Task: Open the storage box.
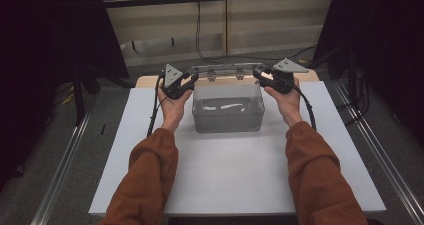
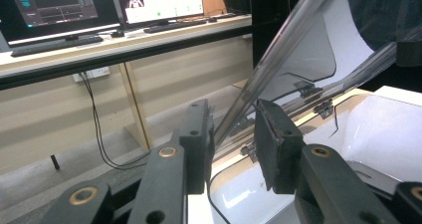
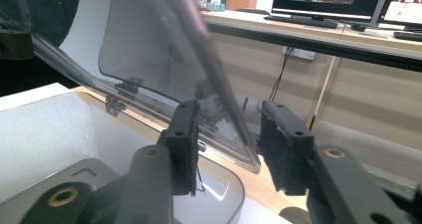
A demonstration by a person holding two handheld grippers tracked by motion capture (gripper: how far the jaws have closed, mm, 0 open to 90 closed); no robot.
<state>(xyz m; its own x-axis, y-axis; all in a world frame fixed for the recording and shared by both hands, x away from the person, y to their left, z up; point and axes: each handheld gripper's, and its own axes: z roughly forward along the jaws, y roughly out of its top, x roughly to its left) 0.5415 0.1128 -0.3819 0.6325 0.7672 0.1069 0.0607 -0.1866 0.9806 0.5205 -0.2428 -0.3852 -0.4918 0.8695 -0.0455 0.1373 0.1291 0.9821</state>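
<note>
No readable text

Monitors [image 2: 59, 7] on the desk [image 2: 124, 40] lit, but lettering too small and blurred to make out; nothing legible on the clear box [image 1: 228, 107], its lid [image 2: 298, 50] or the tabletop [image 1: 225, 170].

The clear, smoke-tinted plastic box [image 1: 228, 114] sits on a plain white surface [image 1: 235, 170] edged in pale wood, its see-through hinged lid [image 2: 278, 50] tinted grey. Both grippers are black with brass-coloured rivets and grey triangular plates; the person's sleeves [image 1: 150, 180] are rust orange
</note>
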